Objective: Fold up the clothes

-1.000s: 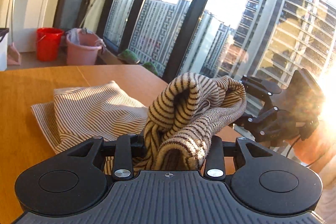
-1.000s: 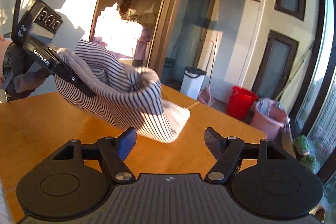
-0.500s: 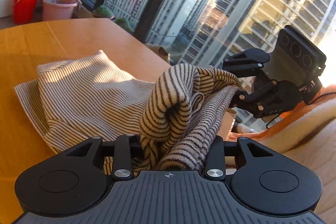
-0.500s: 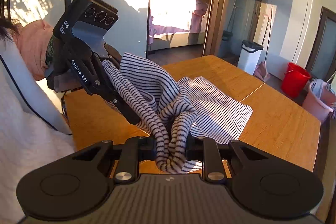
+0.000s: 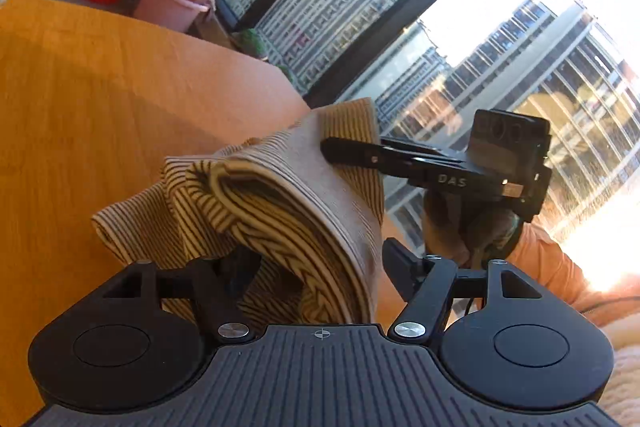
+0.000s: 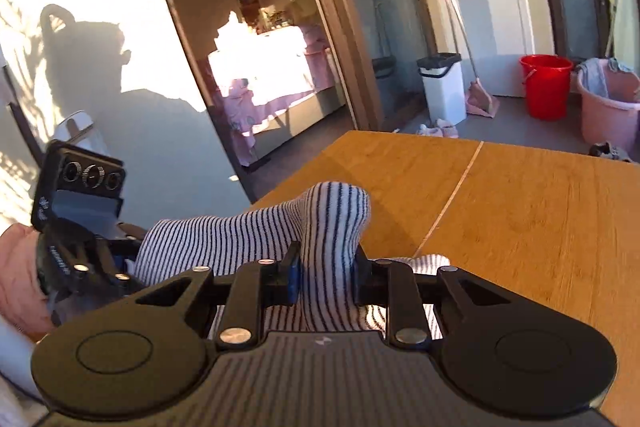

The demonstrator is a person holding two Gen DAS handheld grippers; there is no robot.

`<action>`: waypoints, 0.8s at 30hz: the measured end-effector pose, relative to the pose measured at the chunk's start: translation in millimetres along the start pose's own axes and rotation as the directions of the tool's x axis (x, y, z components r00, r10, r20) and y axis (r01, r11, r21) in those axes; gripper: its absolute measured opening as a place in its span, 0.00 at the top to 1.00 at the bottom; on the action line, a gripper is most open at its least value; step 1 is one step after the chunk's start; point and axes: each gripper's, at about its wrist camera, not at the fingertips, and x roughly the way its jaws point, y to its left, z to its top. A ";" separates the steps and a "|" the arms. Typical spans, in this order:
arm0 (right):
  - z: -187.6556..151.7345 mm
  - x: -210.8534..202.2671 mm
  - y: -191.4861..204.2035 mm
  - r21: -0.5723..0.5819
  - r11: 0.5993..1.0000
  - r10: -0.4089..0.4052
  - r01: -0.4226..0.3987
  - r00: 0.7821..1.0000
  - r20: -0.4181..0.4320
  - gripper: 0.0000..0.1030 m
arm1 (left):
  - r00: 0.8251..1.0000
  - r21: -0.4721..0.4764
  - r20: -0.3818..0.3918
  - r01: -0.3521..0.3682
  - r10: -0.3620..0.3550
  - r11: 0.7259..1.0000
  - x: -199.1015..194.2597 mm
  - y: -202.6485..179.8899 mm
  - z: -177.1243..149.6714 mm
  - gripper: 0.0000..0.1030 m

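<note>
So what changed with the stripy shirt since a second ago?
The right gripper, open and empty before, closed on the shirt. The left gripper, which was clamping it, is opening, with cloth between its fingers. The shirt is more bunched up. The table and buckets stayed put.

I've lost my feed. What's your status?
Left tongs opening, cloth between. Right tongs shut on striped garment. Wooden table unobstructed.

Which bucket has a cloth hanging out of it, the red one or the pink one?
The pink bucket. A grey cloth is draped over its rim. The red bucket beside it has nothing hanging out.
</note>
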 end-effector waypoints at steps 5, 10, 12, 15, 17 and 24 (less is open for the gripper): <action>-6.5 23.6 -25.9 0.075 0.997 -0.001 0.000 1.000 0.005 0.75 | 0.996 0.010 0.053 -0.065 0.065 0.998 9.0 0.4 1.1 0.29; 4.3 22.0 -6.5 -0.034 0.999 0.018 -0.017 0.999 0.030 0.75 | 0.971 0.091 0.152 -0.197 0.182 0.976 -7.3 -23.8 -3.9 0.30; 5.4 30.9 -9.7 -0.031 0.999 0.011 -0.011 1.000 0.006 0.75 | 0.943 0.144 0.208 -0.292 0.259 0.945 -20.1 -41.0 -6.0 0.29; 3.6 48.0 -14.2 -0.008 1.000 0.007 -0.007 0.999 -0.032 0.71 | 0.910 0.206 0.292 -0.360 0.294 0.910 -34.3 -67.0 -5.1 0.25; 2.4 57.1 -16.9 0.012 1.000 0.002 -0.002 0.999 -0.050 0.65 | 0.901 0.245 0.335 -0.366 0.276 0.898 -41.2 -85.7 -7.1 0.20; -3.2 53.1 -17.7 0.017 0.999 -0.028 0.029 0.999 -0.032 0.58 | 0.948 0.289 0.200 -0.298 0.247 0.910 24.5 -82.7 -12.1 0.11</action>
